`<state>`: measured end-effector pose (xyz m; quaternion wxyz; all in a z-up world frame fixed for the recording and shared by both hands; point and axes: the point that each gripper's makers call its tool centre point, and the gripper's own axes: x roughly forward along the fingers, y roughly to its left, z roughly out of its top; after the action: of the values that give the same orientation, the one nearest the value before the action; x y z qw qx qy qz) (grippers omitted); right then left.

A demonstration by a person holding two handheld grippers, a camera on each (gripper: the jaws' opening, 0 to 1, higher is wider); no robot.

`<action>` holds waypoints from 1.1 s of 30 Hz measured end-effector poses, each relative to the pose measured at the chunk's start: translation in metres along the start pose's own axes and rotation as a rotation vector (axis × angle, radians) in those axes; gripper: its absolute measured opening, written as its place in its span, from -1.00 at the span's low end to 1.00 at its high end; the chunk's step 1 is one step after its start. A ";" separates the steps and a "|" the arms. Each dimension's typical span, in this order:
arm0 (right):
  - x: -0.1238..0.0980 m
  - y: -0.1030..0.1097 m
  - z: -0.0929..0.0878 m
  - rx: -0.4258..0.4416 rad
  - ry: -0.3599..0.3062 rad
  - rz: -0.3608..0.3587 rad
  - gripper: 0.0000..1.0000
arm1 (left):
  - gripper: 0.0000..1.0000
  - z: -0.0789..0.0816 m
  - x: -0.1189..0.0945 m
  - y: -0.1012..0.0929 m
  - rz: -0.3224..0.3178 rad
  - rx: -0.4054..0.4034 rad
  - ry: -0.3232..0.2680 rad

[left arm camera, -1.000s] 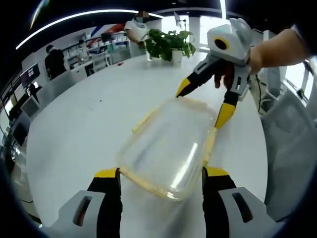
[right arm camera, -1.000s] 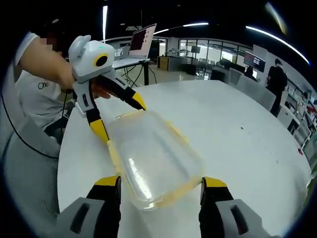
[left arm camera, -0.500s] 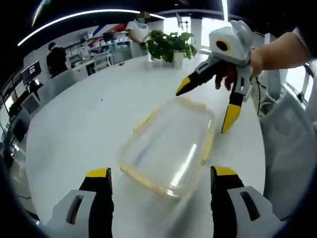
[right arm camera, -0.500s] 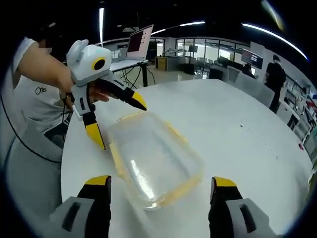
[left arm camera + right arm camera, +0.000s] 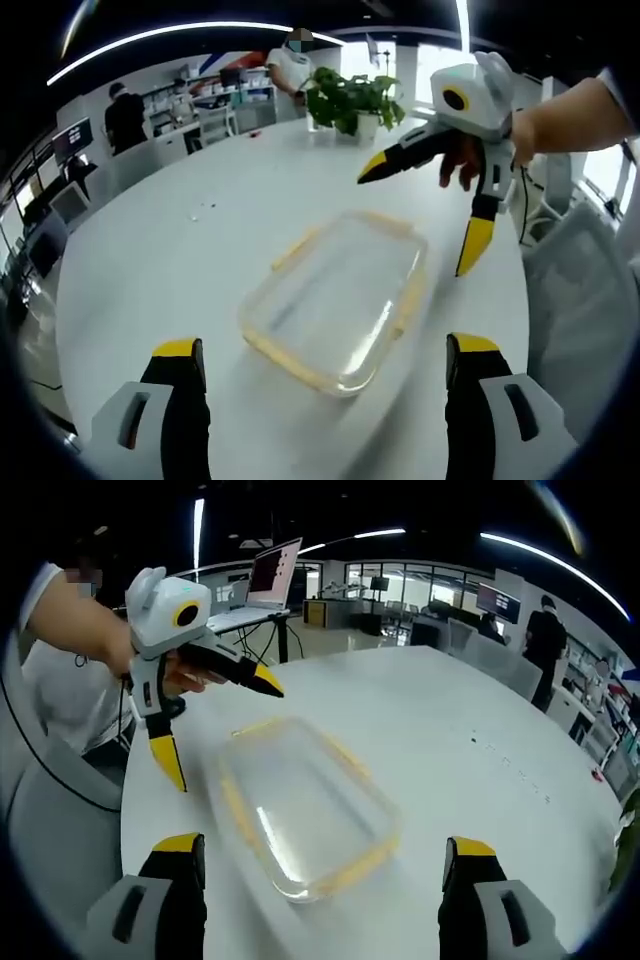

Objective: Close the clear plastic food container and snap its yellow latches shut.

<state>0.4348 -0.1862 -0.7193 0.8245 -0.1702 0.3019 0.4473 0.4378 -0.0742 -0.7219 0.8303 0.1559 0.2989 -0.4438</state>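
Yellow-tipped and spread wide, the left gripper [image 5: 325, 350] hangs clear of the clear plastic food container [image 5: 338, 299], which lies on the white table [image 5: 170, 250] ahead of and between its jaws, touching neither. The right gripper [image 5: 317, 845] is likewise splayed, holding nothing, with the container just ahead of it and its yellow latches [image 5: 352, 868] along the rim. A potted plant [image 5: 352, 97] stands at the table's far edge.
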 end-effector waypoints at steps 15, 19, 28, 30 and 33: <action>-0.022 0.013 0.012 -0.013 -0.035 -0.017 0.98 | 0.98 0.008 -0.021 -0.015 0.030 -0.007 -0.030; -0.028 0.017 0.012 -0.009 -0.044 -0.023 0.98 | 0.98 0.009 -0.028 -0.023 0.039 -0.018 -0.040; -0.044 0.033 0.011 -0.018 -0.058 -0.032 0.98 | 0.98 0.012 -0.039 -0.046 0.052 -0.027 -0.048; -0.048 0.037 0.009 -0.013 -0.058 -0.033 0.98 | 0.98 0.013 -0.042 -0.050 0.056 -0.033 -0.054; -0.054 0.041 0.006 -0.008 -0.060 -0.036 0.98 | 0.98 0.012 -0.046 -0.055 0.062 -0.054 -0.059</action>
<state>0.3797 -0.1951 -0.6804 0.8404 -0.1656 0.2723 0.4384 0.3768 -0.0812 -0.6826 0.8561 0.1295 0.2810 -0.4140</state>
